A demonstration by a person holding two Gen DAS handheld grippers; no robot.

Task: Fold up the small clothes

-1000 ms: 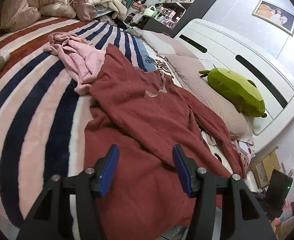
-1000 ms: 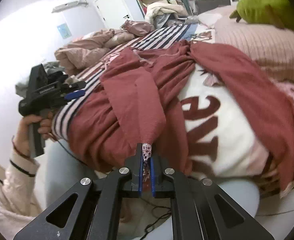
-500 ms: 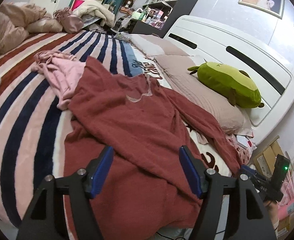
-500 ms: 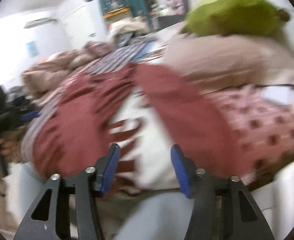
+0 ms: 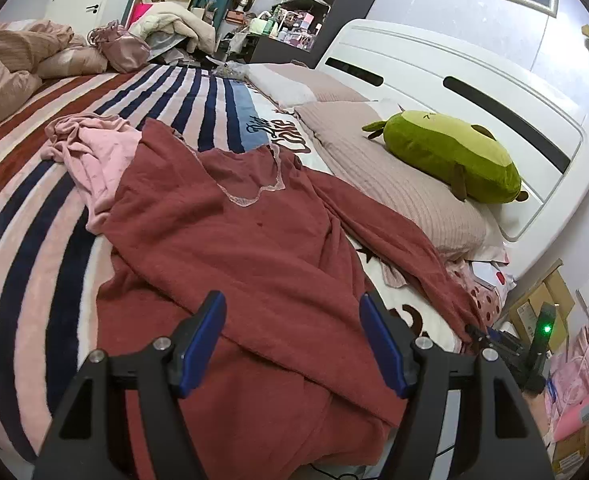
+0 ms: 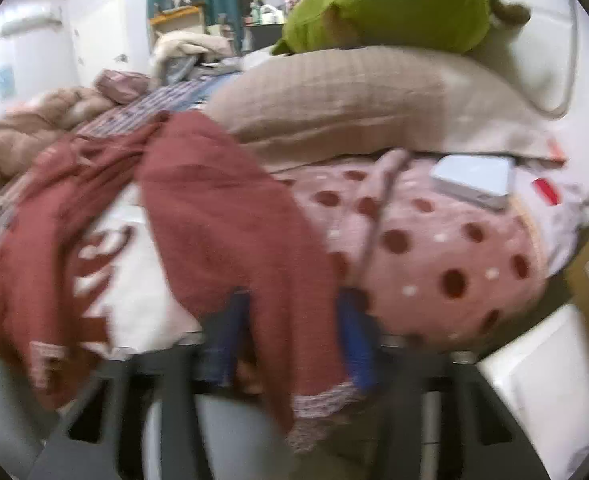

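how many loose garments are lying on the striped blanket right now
2. The dark red garment is spread across the striped blanket in front of the left gripper; the crumpled pink garment lies at its far left edge. Others may be hidden beneath.

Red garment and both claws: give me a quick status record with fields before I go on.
garment: red garment spread unfolded on the striped blanket, one sleeve hanging over the bed edge
left claw: open, above the garment's lower part, holding nothing
right claw: open, fingers either side of the hanging sleeve; view blurred
beside garment: pink garment, crumpled, partly under the red one
near sleeve: pillow with green plush on it
fold: not started
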